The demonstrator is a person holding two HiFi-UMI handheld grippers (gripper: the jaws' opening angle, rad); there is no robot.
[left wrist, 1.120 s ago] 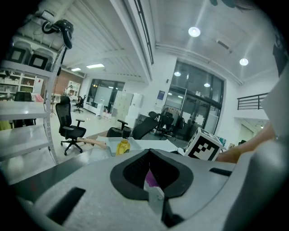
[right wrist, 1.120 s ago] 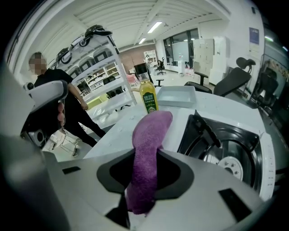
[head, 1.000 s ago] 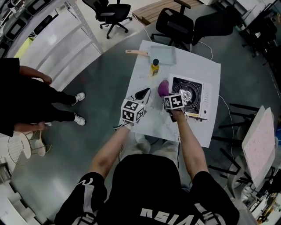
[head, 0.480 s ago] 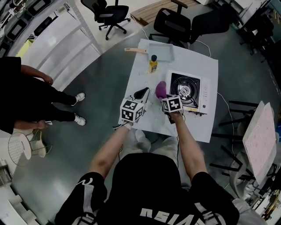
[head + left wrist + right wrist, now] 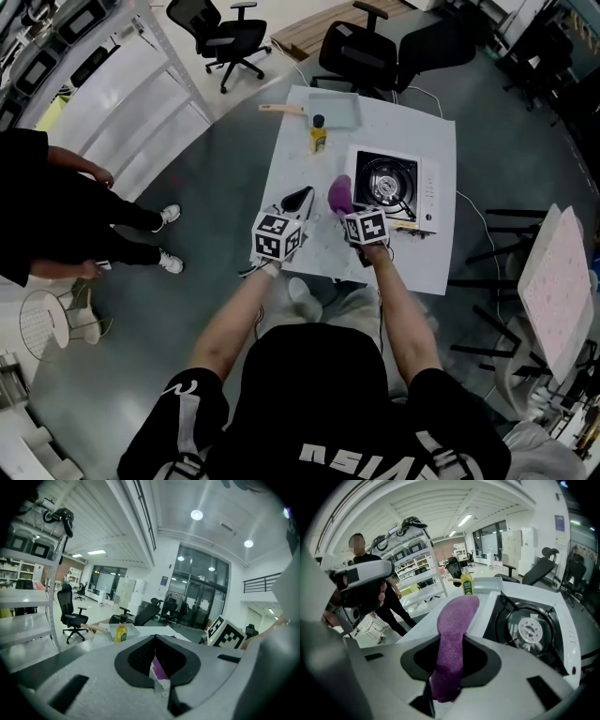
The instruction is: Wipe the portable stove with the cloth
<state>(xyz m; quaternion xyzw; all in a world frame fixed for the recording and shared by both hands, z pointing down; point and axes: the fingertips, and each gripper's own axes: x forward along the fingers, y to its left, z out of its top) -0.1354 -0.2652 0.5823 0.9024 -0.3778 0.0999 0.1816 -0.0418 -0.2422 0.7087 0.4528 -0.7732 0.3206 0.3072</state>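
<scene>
Pulls the right gripper [image 5: 347, 208] back a little toward the near edge of the bench [image 5: 298, 159]. Finds the stove [image 5: 391, 186] at the right edge, burner uncovered. Holds the left gripper [image 5: 307, 195] by the left edge, jaws pressed together. Clamps the purple cloth [image 5: 338, 194] upright in the right jaws, just beside the stove's left side.

cloth [image 5: 451, 639]: fuzzy terry (purple) | stove [image 5: 529, 630]: glossy white metal, probably enamelled | table [image 5: 291, 173]: matt
</scene>
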